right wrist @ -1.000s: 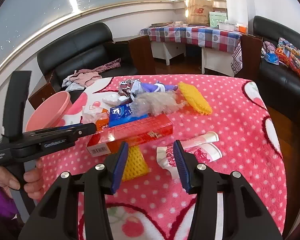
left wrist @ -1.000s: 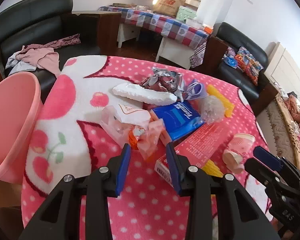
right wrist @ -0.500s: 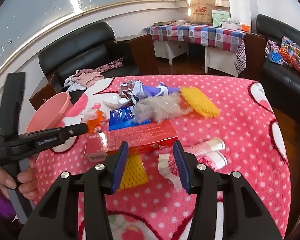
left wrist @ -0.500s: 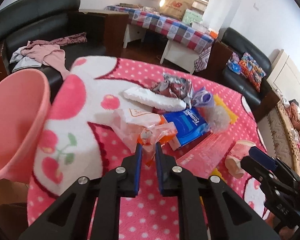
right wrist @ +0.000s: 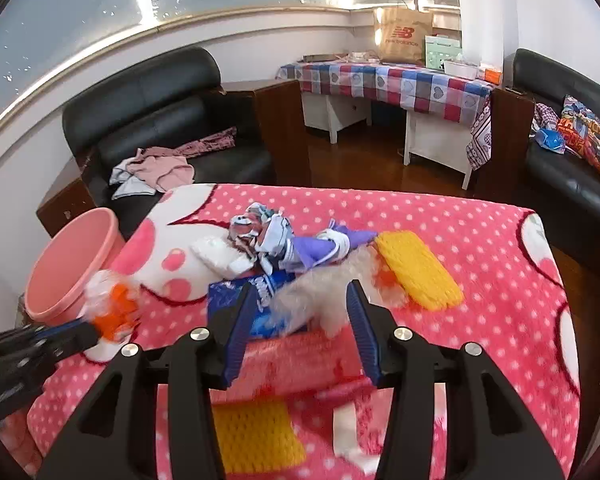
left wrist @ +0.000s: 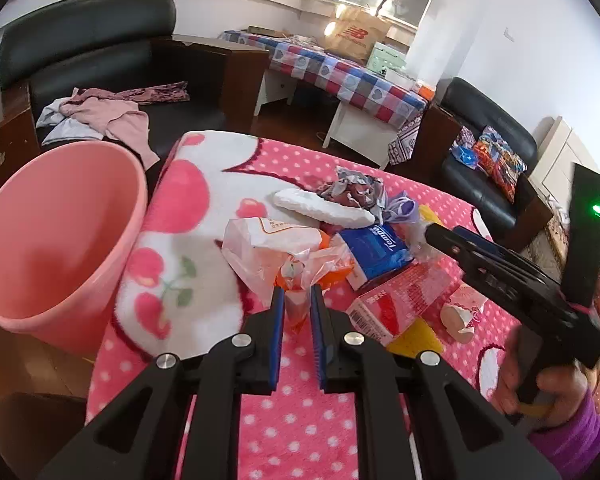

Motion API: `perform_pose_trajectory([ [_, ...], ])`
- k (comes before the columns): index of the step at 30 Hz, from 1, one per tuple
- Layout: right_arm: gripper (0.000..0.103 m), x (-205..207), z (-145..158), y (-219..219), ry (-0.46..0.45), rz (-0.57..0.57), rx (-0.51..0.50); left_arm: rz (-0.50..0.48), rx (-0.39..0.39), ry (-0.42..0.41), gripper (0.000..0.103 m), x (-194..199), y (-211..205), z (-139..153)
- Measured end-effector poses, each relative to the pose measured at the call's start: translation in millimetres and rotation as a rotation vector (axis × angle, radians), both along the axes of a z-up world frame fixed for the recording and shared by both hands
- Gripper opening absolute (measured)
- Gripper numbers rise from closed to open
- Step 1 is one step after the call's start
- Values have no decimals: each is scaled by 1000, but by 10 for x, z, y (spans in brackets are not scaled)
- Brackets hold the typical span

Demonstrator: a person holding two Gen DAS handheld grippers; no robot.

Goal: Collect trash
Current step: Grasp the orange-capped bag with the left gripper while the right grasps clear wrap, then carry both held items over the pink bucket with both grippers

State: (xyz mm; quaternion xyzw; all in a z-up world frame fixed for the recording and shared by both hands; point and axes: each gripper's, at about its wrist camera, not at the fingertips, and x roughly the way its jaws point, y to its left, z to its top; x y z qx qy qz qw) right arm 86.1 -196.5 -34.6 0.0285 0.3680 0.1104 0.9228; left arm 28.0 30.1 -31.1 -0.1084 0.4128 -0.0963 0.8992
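My left gripper (left wrist: 297, 300) is shut on a crumpled clear-and-orange plastic wrapper (left wrist: 284, 256), lifted above the pink polka-dot blanket (left wrist: 300, 420). In the right wrist view the wrapper (right wrist: 112, 308) hangs at the left gripper's tip beside the pink bin (right wrist: 72, 264). The pink bin (left wrist: 56, 240) stands left of the table. My right gripper (right wrist: 302, 308) is open over a clear crumpled plastic bag (right wrist: 324, 292), the blue tissue pack (right wrist: 264, 304) and the red box (right wrist: 292, 364). The pile also holds a white foam piece (left wrist: 320, 208) and a crumpled foil wrapper (left wrist: 356, 188).
Yellow foam nets (right wrist: 416, 268) (right wrist: 256, 436) and a crushed paper cup (left wrist: 460, 312) lie on the blanket. A black sofa with clothes (left wrist: 100, 120) stands behind the bin. A checked-cloth table (right wrist: 384, 80) and another black sofa (right wrist: 572, 152) stand further back.
My left gripper closed on the orange-and-clear wrapper and lifted it toward the bin side. My right gripper moved forward over the clear bag and the red box, staying open.
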Motion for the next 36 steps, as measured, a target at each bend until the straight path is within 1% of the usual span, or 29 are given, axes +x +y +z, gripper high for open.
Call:
perform_pose_trajectory([
  [4,47,89,-84,-5,35,-32,-12,13,-12,0,12,-33,91,-3],
  [10,47,9,-176,-119,66,-55,3,15,-24,-1,12,-58,137,-21],
  [12,46,-27,-215,-191,83,-70,28,14,-30,-2,12,-61,140,-24],
  [13,38,-43,-233,-228,91,-77,41,13,-32,-3,12,-68,144,-21],
  [17,29,-113,-225,-324,93,-90,75,12,-37,-15,12,-96,161,3],
  [19,27,-186,-189,-339,79,-90,74,14,-41,-21,12,-118,172,22],
  [23,26,-377,-60,-352,35,-89,69,19,-35,-44,12,-185,196,74],
  [28,26,-632,172,-320,-42,-70,57,18,-32,-74,12,-267,201,143],
  [31,26,-756,331,-237,-88,-38,62,23,-33,-98,12,-317,207,191],
  [36,26,-800,480,21,-120,41,62,55,-14,-156,12,-464,280,287],
])
